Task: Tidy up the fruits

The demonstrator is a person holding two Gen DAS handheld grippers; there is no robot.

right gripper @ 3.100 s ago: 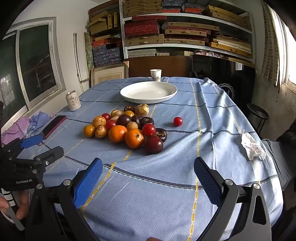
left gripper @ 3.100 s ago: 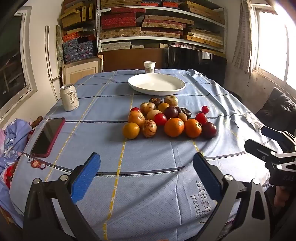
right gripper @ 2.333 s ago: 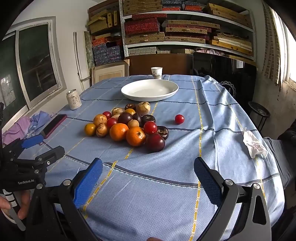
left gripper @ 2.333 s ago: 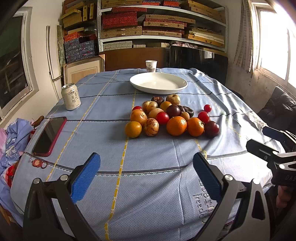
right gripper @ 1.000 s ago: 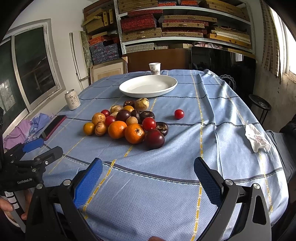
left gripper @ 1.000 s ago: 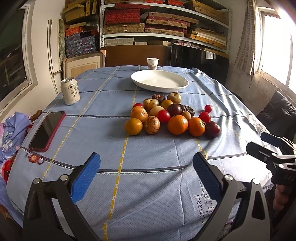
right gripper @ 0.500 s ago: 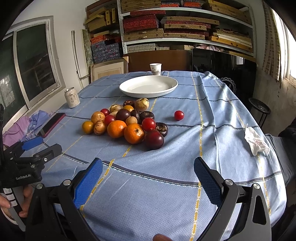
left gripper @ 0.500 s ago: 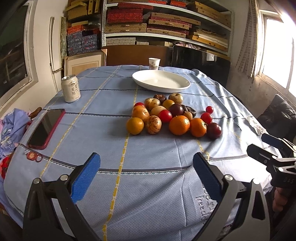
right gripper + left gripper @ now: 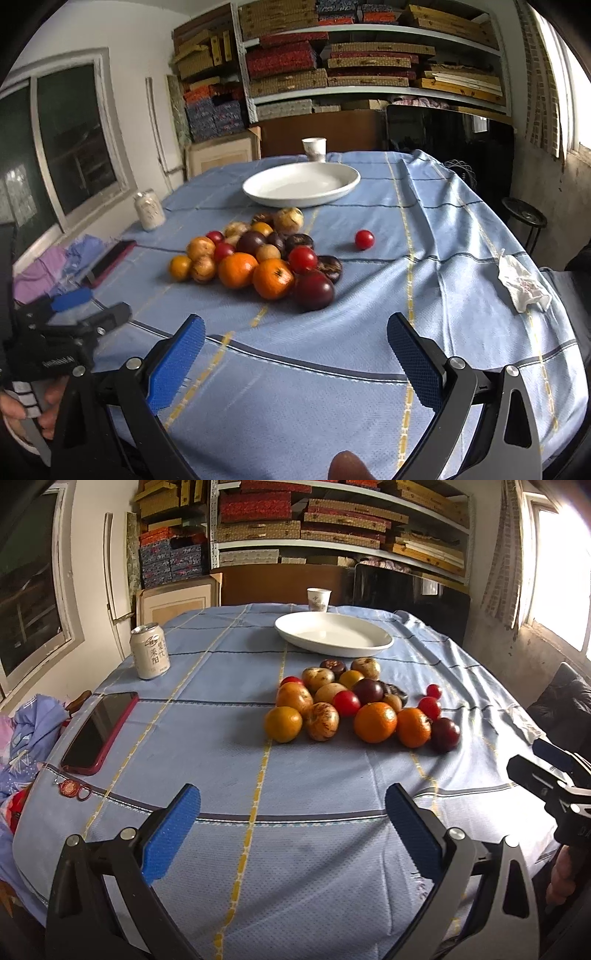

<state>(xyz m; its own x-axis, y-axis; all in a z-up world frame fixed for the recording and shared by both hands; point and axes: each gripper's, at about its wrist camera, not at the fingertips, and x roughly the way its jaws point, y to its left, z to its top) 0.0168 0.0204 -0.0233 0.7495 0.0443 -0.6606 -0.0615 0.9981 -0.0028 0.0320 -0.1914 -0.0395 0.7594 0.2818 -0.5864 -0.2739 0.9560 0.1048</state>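
A pile of fruit (image 9: pixel 354 701) (image 9: pixel 258 254) lies mid-table on the blue cloth: oranges, red tomatoes, dark plums and speckled tan fruits. One small red tomato (image 9: pixel 364 239) sits apart to the right. Behind the pile stands an empty white plate (image 9: pixel 332 637) (image 9: pixel 301 184). My left gripper (image 9: pixel 291 823) is open, low over the near table edge, well short of the fruit. My right gripper (image 9: pixel 295 350) is open too, with nothing between its blue pads, facing the dark plum (image 9: pixel 314 290) at the pile's front.
A drink can (image 9: pixel 149 656) and a red-cased phone (image 9: pixel 99 731) lie at the left. A paper cup (image 9: pixel 318 599) stands behind the plate. A crumpled tissue (image 9: pixel 522 284) rests near the right edge. Shelves of boxes fill the back wall.
Both grippers have crept forward and slightly lower toward the fruit pile. Both stay open; no fruit has moved.
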